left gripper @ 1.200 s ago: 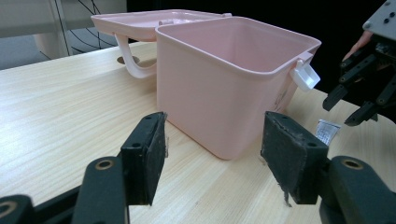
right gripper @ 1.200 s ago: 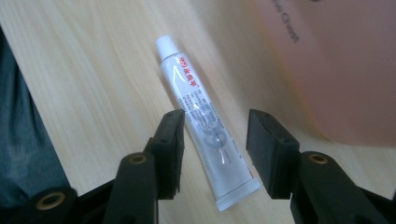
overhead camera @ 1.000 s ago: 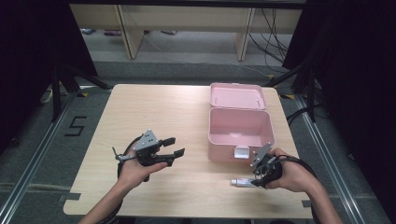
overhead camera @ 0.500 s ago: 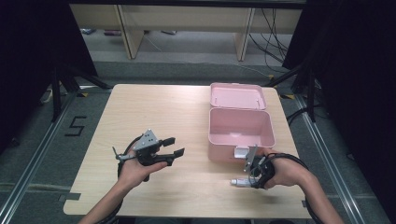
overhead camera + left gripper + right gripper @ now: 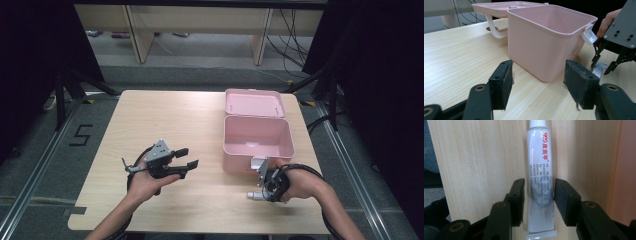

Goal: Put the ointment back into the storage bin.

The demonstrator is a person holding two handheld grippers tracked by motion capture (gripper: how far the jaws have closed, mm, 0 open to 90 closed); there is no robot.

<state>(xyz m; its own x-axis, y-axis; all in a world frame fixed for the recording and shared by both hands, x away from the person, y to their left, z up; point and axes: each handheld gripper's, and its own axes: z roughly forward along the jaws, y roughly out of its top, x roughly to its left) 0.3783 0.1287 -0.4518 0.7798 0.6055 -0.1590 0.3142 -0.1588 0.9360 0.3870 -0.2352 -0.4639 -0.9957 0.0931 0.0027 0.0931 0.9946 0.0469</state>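
A: Where does the open pink plastic box [image 5: 257, 135] stand?

B: On the right half of the pale wooden table [image 5: 150, 120], its lid [image 5: 253, 102] lying flat behind it.

A: And the white squeeze tube [image 5: 540, 182]?

B: Flat on the table, just in front of the box, between the right gripper's [image 5: 539, 195] jaws. The left gripper [image 5: 185, 161] is left of the box, well apart.

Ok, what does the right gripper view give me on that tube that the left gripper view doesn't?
Right gripper view: the tube lies flat on the table, white cap pointing away, red print readable, and the right gripper straddles its lower half, jaws close on both sides but not visibly pressing. Left gripper view: the open pink box, its lid behind, and the left gripper open and empty. Both show the right gripper's jaws over the tube beside the box.
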